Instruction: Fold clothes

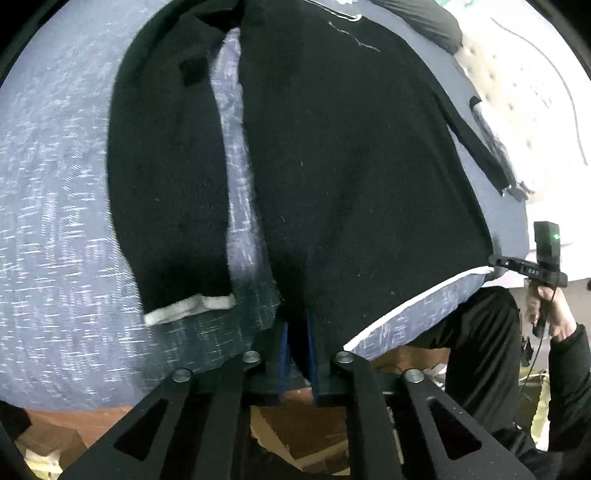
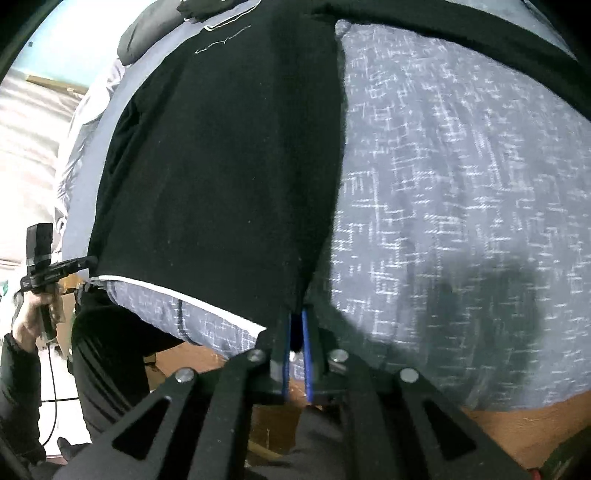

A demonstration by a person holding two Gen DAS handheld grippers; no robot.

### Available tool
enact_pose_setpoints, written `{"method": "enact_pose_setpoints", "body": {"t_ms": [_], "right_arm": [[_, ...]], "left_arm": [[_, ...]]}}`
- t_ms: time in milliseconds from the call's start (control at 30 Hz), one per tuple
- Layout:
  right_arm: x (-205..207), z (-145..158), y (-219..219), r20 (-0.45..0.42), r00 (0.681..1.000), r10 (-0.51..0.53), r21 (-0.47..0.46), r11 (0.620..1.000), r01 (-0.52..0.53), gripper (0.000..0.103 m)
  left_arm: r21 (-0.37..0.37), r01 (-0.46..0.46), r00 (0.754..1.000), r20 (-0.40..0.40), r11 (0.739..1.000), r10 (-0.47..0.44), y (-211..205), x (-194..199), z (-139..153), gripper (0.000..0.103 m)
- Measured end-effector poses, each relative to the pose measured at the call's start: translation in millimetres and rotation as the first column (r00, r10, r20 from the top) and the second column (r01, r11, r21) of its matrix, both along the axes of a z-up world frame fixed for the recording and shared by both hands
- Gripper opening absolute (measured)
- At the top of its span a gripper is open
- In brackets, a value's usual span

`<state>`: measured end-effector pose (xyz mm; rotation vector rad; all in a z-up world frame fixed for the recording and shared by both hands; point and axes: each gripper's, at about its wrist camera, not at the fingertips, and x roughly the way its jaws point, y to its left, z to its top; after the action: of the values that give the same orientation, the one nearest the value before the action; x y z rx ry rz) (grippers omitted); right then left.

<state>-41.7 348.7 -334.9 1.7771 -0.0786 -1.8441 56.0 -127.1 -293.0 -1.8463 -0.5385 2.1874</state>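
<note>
Left wrist: both grippers [image 1: 295,332] [image 2: 295,332] apparently pinch the black garment's [image 1: 351,166] hem (blue-grey bedspread [image 1: 55,221] underneath).

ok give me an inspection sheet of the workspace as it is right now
surface: bed with blue-grey patterned cover, white piping along the near edge.
job's things: black sweater laid flat on the cover, one sleeve lying alongside the body with a white cuff showing.
clutter: dark bundle at the far end of the bed; cannot tell what it is.
grippers: left gripper shut on the sweater's hem corner; right gripper shut on the other hem corner.
cables: thin cable hanging below the hand holding the left gripper.
surroundings: brown floor below the bed, white quilted mattress beside it.
</note>
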Motion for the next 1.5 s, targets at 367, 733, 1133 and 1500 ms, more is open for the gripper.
{"method": "enact_pose_setpoints", "body": {"t_ms": [367,733,1133,1500], "right_arm": [[-51.6,49.4,3.9,-0.109,0.989,-0.101,-0.137,0.987,0.085,0.024],[-108.9,30.7,-56.2,-0.14,0.975,-0.171,-0.276,0.953,0.127,0.026],[-157.2,-1.5,-73.5,-0.112,0.969,-0.221,-0.41,0.898,0.157,0.032],[-170.9,-17.0,-86.6,-0.111,0.967,-0.228,-0.504,0.852,0.143,0.032]], "left_arm": [[-0.001,-0.127,0.985,-0.117,0.992,0.126,-32.9,-48.2,30.7,0.032],[0.001,-0.23,0.963,-0.142,0.973,0.227,-36.2,-167.9,-14.6,0.032],[0.058,-0.335,0.911,-0.235,0.941,0.339,-49.4,-235.6,-40.0,0.032],[-0.099,-0.285,0.919,-0.309,0.953,0.243,-45.6,-249.7,-28.5,0.006]]}}
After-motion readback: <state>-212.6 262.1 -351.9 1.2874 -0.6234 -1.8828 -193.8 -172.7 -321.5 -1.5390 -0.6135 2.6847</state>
